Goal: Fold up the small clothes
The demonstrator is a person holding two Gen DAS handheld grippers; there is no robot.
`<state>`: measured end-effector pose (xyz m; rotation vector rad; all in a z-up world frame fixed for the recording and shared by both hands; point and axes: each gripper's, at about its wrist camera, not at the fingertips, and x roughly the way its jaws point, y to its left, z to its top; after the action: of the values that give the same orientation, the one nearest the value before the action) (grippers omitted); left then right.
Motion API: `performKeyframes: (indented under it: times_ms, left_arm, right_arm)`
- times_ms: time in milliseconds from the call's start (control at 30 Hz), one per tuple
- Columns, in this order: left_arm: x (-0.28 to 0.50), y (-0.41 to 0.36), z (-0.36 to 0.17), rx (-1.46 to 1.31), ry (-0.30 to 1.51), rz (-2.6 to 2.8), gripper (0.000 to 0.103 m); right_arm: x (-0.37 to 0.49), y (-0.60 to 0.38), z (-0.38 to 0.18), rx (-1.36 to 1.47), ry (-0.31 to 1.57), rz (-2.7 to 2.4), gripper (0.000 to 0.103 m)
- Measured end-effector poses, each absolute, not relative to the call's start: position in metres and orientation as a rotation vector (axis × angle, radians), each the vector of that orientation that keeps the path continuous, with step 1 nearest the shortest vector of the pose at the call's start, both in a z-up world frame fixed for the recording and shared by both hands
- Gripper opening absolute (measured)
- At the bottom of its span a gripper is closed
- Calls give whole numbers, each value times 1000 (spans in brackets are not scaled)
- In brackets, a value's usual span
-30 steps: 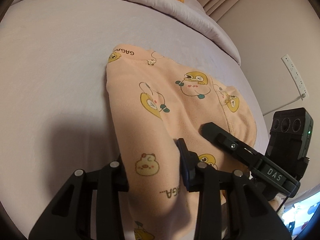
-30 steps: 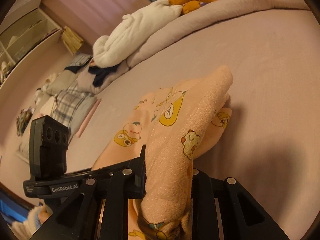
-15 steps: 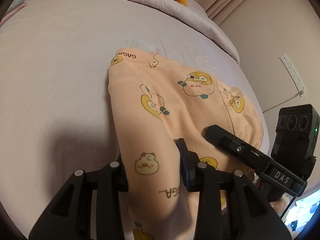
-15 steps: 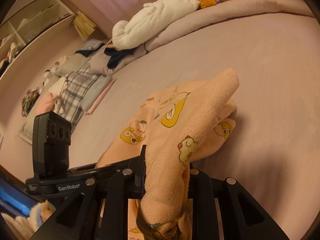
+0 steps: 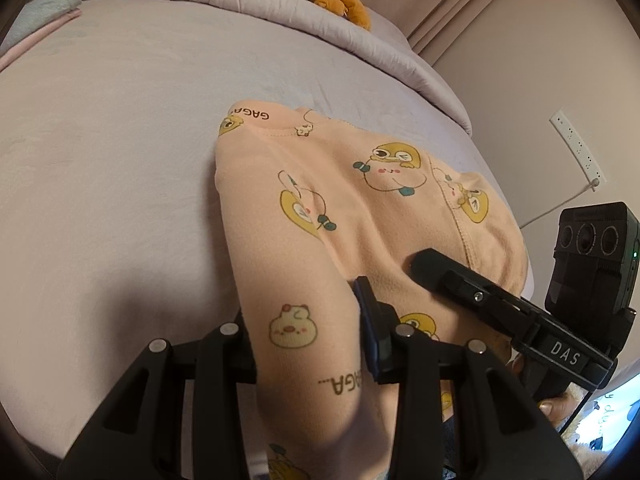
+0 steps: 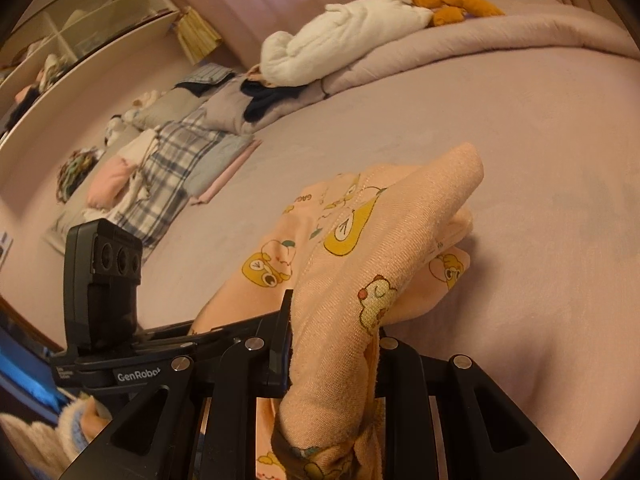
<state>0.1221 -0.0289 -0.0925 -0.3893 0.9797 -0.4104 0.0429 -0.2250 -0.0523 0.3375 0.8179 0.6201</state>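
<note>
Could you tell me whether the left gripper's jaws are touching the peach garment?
Touching. The left wrist view shows the left gripper with its jaws pressed on a bunched fold of the peach garment, which passes between them.

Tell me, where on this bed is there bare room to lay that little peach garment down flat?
Bare sheet spreads wide between the peach garment and the rolled duvet at the far edge, and again beside it in the right wrist view. Crowded: the corner with the plaid folded clothes and the white plush.
</note>
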Motion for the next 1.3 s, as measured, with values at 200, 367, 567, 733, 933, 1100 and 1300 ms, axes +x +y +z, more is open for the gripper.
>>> performKeyframes:
  times_ms: [200,367,567,733,933,1100,1300]
  left_arm:
    - [115,-19,-84,-416,937,-391,37]
    - [114,-14,-82,-433,921,-381,37]
    - [114,-7,-78,-426,901,-373,36]
    - [90,0,-78,-443,881,-365,36]
    - [76,14,-77,-473,875,-356,36]
    - [71,23,-76,-489,871,-342,35]
    - [65,31,-79,-519,877,-330,35]
  right_arm:
    - [34,-211,-43,310,795,655,24]
    - [27,-200,-37,261,776,671,24]
    - [20,-194,-35,233,758,681,24]
    - [19,-187,-31,213,749,691,24]
    - [19,-179,-30,193,752,707,24]
    - [21,-168,-29,174,754,722,24]
    - [25,-161,-30,157,768,733,24]
